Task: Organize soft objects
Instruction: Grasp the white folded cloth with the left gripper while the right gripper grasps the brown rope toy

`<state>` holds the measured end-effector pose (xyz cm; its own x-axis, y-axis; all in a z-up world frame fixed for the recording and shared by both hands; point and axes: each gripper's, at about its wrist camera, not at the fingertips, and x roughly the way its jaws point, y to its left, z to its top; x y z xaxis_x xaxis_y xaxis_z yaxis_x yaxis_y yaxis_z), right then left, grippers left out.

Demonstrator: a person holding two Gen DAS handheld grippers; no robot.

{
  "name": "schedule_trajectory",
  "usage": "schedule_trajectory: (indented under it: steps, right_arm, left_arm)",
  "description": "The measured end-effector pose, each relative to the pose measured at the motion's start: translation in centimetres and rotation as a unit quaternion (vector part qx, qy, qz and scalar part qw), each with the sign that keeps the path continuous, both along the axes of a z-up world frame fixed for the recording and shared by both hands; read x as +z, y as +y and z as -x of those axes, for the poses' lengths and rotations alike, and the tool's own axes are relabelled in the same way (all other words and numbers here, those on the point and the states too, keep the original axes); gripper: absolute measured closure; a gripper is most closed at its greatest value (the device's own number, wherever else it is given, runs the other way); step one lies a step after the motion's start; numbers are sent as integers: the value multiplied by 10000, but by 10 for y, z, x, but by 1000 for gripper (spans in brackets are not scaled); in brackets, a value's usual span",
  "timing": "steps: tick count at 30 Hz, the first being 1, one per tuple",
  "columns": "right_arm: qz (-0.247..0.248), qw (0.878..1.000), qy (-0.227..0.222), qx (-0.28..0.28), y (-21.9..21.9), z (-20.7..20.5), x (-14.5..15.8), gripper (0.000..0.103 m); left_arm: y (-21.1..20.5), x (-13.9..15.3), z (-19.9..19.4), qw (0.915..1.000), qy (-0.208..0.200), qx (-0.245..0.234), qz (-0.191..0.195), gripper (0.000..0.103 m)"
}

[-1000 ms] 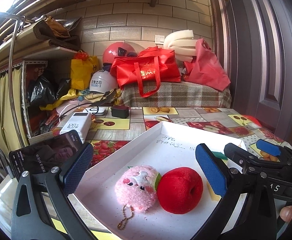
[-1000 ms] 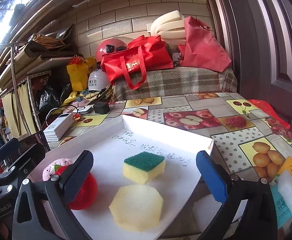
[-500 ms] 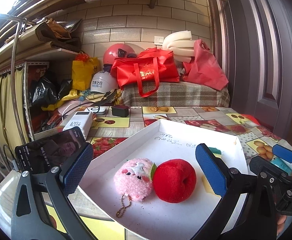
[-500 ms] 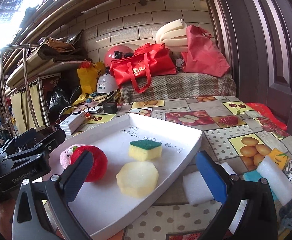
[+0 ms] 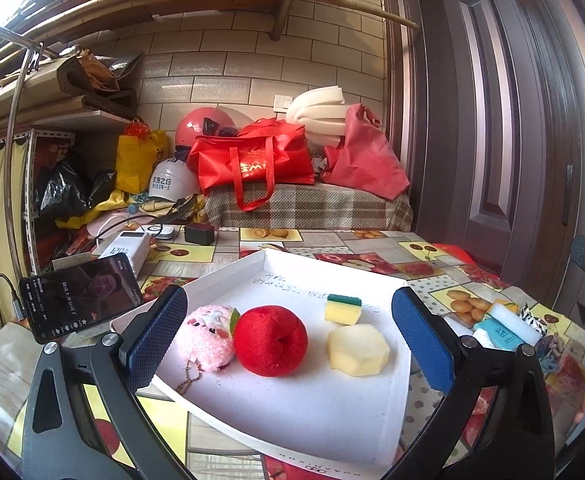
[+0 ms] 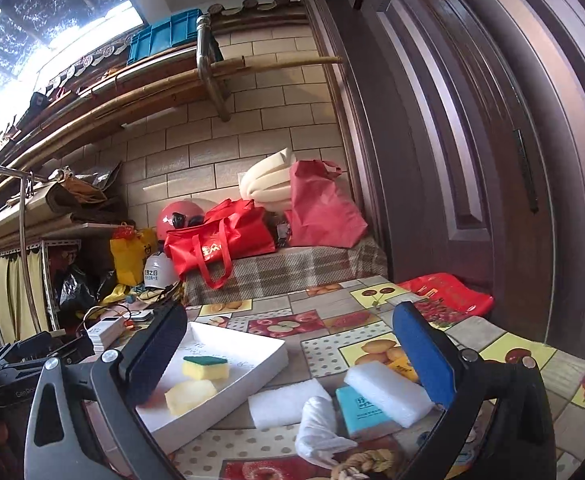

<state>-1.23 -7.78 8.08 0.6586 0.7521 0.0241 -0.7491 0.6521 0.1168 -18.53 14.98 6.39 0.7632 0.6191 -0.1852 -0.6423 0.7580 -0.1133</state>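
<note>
A white tray (image 5: 304,408) on the fruit-print table holds a pink plush pig (image 5: 209,338), a red plush apple (image 5: 272,346), a yellow-green sponge (image 5: 342,310) and a pale octagonal sponge (image 5: 357,350). My left gripper (image 5: 288,338) is open and empty, hovering over the tray's near side. My right gripper (image 6: 292,354) is open and empty, above the table right of the tray (image 6: 252,376). Below it lie white foam blocks (image 6: 388,392), a flat foam piece (image 6: 288,402), a teal tissue pack (image 6: 366,410) and a white cloth (image 6: 318,428).
A phone (image 5: 78,296) stands propped left of the tray, with a power bank (image 5: 126,246) behind. Red bags (image 5: 252,164), helmets and foam sit on a checked bench at the back. A dark wooden door (image 6: 472,180) bounds the right side.
Both grippers have pulled back and risen. The right gripper has swung right, off the tray and over the loose foam pieces. Nothing was gripped.
</note>
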Motion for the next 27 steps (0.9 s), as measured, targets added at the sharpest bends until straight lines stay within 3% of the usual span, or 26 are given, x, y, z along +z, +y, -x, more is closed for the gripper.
schedule_trajectory:
  steps: [2, 6, 9, 12, 15, 18, 22, 26, 27]
  right_arm:
    - [190, 9996, 98, -195, -14, -17, -1, 0]
    - [195, 9955, 716, -586, -55, -62, -2, 0]
    - [348, 9913, 1053, -705, -80, -88, -7, 0]
    - [776, 9855, 1343, -682, -90, -105, -12, 0]
    - [1121, 9811, 1515, -442, -89, -113, -15, 0]
    - [1750, 9729, 1448, 437, -75, -100, -21, 0]
    - [2859, 9421, 818, 1551, -32, -56, -29, 0]
    - [3741, 9055, 604, 1912, 11, -46, -49, 2]
    - [3894, 8975, 697, 1951, 19, -52, -54, 7]
  left_arm:
    - [-5, 0, -4, 9994, 15, -319, 134, 0]
    - [-20, -3, -22, 9964, 351, -753, 185, 0]
    - [-32, -4, -35, 9908, 487, -1231, 284, 0]
    - [-52, -6, -53, 9836, 842, -1590, 126, 0]
    - [-72, -8, -74, 9694, 1074, -2197, 203, 0]
    - [-83, -13, -100, 9630, 1447, -2241, 392, 0]
    - [-74, -17, -113, 9591, 1426, -2275, 901, 1]
    - [-69, -20, -115, 9591, 1494, -2159, 1057, 1]
    - [-68, -21, -115, 9590, 1521, -2137, 1070, 1]
